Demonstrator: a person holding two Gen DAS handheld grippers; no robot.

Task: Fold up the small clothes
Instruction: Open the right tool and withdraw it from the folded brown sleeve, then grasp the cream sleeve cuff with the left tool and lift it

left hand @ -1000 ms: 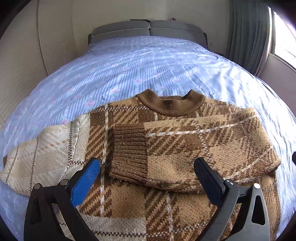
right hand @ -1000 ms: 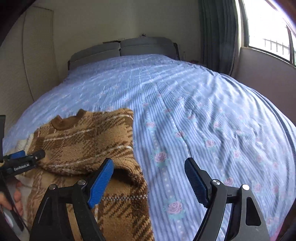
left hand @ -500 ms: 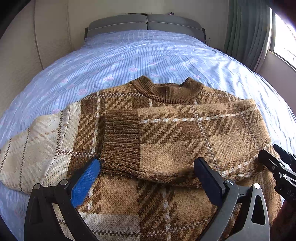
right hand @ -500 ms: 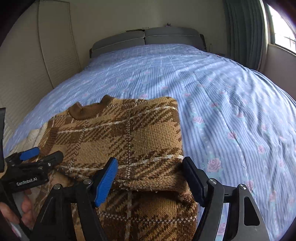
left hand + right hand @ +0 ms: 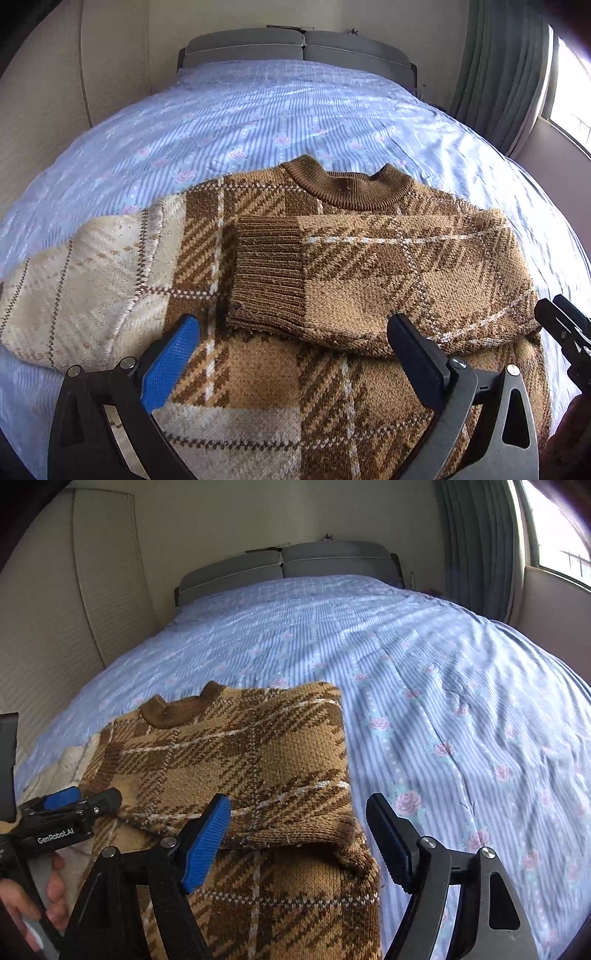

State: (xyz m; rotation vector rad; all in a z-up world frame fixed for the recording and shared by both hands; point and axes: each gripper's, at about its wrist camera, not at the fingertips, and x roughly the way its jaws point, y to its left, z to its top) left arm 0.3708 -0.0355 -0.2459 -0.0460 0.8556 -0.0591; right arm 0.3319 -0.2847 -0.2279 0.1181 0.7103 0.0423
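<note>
A brown plaid sweater (image 5: 332, 295) lies flat at the near end of a bed with a blue striped, rose-printed sheet (image 5: 295, 122), its collar toward the far grey headboard (image 5: 303, 46). The left wrist view alone shows the right sleeve (image 5: 369, 280) folded across the chest, ribbed cuff pointing left, and the cream left sleeve (image 5: 85, 288) spread out on the sheet. The right wrist view shows only the sweater's right folded edge, with bare sheet beyond it. The left gripper (image 5: 291, 354) hovers with jaws wide, holding nothing; a hand (image 5: 37, 897) grips its handle. The right gripper (image 5: 299, 834) is also wide apart, straddling the sweater's right edge, with its pads not pressing the knit.
</note>
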